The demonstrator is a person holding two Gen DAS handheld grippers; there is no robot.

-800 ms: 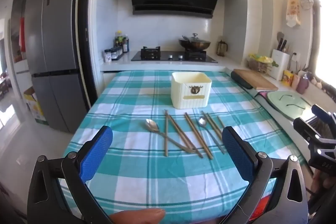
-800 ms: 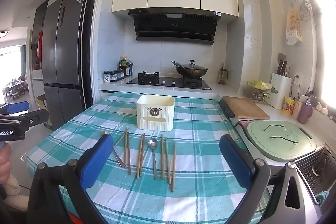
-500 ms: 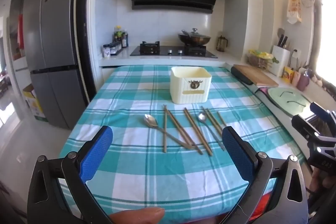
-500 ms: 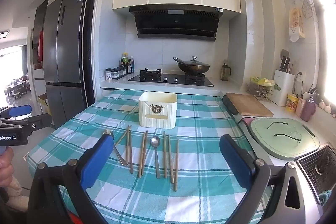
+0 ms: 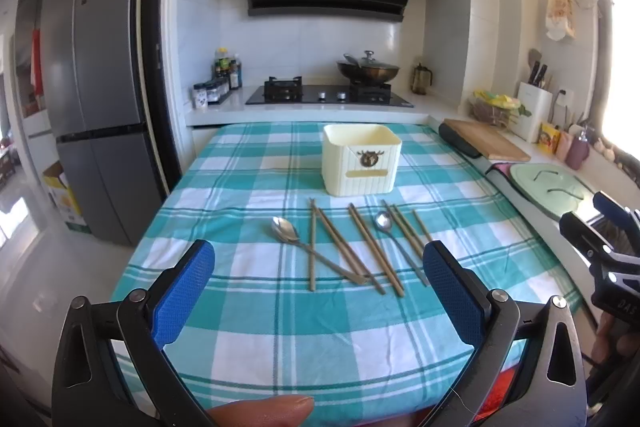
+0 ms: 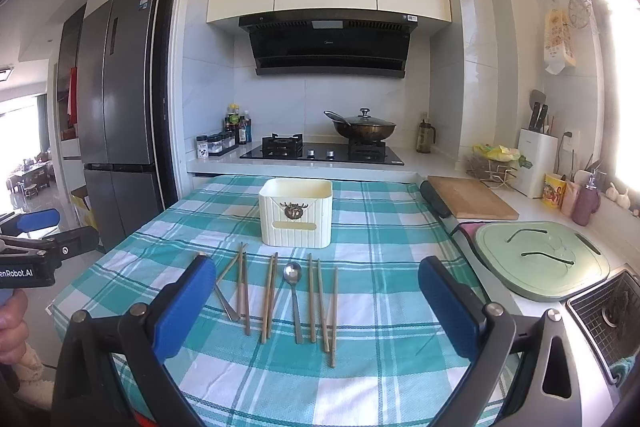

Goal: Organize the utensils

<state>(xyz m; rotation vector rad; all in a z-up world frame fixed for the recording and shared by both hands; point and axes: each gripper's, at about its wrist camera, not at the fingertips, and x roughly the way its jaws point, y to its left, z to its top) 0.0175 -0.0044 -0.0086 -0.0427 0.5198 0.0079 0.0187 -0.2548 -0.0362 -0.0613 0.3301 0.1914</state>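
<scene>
Several brown chopsticks [image 5: 362, 247] [image 6: 269, 297] and two metal spoons [image 5: 285, 229] [image 6: 293, 273] lie side by side on a teal checked tablecloth [image 5: 256, 311] [image 6: 384, 327]. Behind them stands a cream utensil holder [image 5: 361, 159] [image 6: 296, 213], upright and seemingly empty. My left gripper [image 5: 319, 293] hangs open above the table's near edge, short of the utensils, nothing between its blue pads. My right gripper [image 6: 316, 307] is open too, held back from the utensils. Each gripper shows at the edge of the other's view.
A stove with a lidded wok [image 6: 362, 127] sits on the counter behind the table. A wooden cutting board [image 6: 470, 197], a green board [image 6: 540, 263] and a sink [image 6: 608, 315] lie to the right. A grey fridge [image 5: 96, 99] stands to the left.
Both views have pulled back and tilted slightly; the table and utensils sit a little lower and farther in frame. Both grippers stay open and nothing on the table has moved.
</scene>
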